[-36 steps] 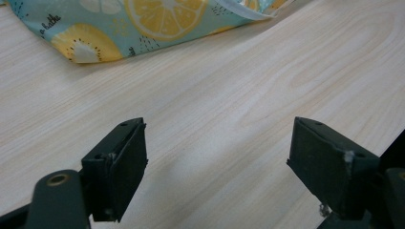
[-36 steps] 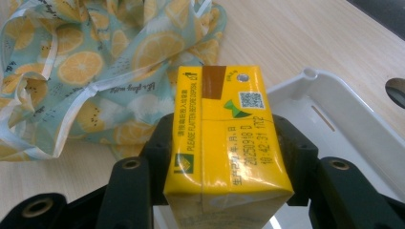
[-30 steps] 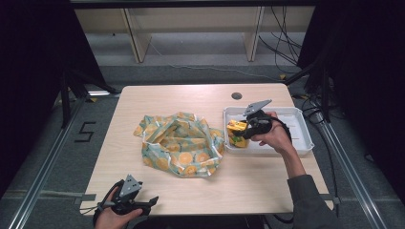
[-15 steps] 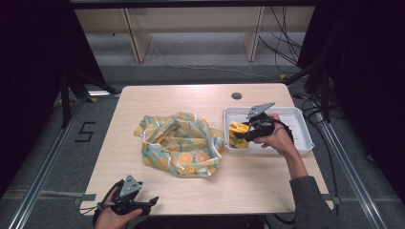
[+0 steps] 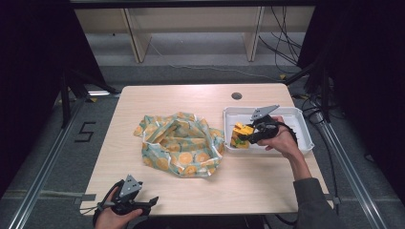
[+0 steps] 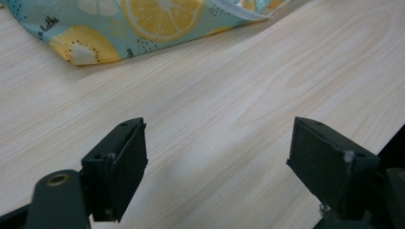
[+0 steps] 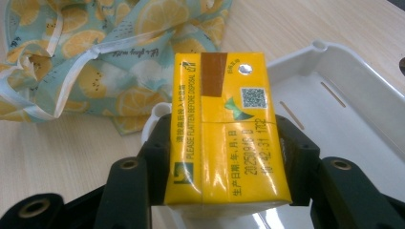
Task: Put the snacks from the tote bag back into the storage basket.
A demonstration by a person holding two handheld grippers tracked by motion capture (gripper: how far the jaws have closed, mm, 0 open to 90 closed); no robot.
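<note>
A recording lab or test bay — not a home. A bare pale-wood table [image 5: 200, 100] stands between black curtains [image 5: 28, 71], with aluminium rails [image 5: 45, 164] along the grey floor and loose cables [image 5: 282, 43] trailing behind. A taped number 5 [image 5: 85, 131] marks the floor — a numbered station.

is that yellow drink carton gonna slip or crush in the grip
The carton looks glossy, so it may slide a little. Its flat sides sit squarely between the right tool jaws, so it probably holds. Its walls show no dents, so crushing seems unlikely.

A yellow carton [image 7: 224, 129] is being gripped between the black jaws, above the white tray [image 7: 334, 109], bag [image 7: 95, 57] beyond.
</note>
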